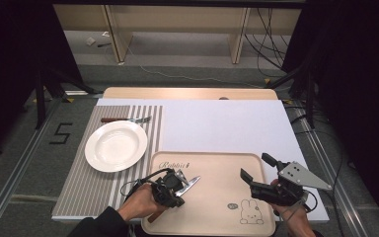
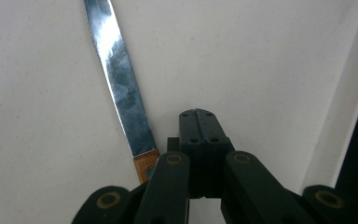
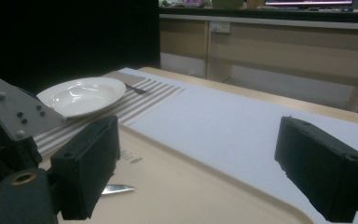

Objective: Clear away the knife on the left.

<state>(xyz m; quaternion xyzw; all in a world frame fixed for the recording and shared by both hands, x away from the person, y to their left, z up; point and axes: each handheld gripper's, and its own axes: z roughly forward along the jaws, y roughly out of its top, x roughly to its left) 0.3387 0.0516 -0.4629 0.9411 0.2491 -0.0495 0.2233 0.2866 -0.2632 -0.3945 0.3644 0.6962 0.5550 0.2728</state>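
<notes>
**Left claw closed beside the knife on the tray**

The left claw (image 2: 199, 122) is sitting closest to the lens in the left gripper view, its two black jaws pressed flat together with nothing between them. The knife (image 2: 121, 84) is lying just beside them on the pale tray floor, its shiny blade running up and away and its wooden handle end disappearing under the claw's linkage. In the high view the left claw (image 1: 177, 185) is hovering over the near left part of the beige tray (image 1: 217, 165), with the knife's blade tip poking out towards the tray's middle.

The right claw (image 1: 259, 168) is being held over the tray's right side, jaws standing wide apart and empty; the right gripper view is showing both pads well separated.

Further left on the worktop, a white plate (image 1: 116, 145) is resting on a striped placemat (image 1: 86, 190), and another knife (image 1: 126, 119) is lying just behind the plate.
</notes>
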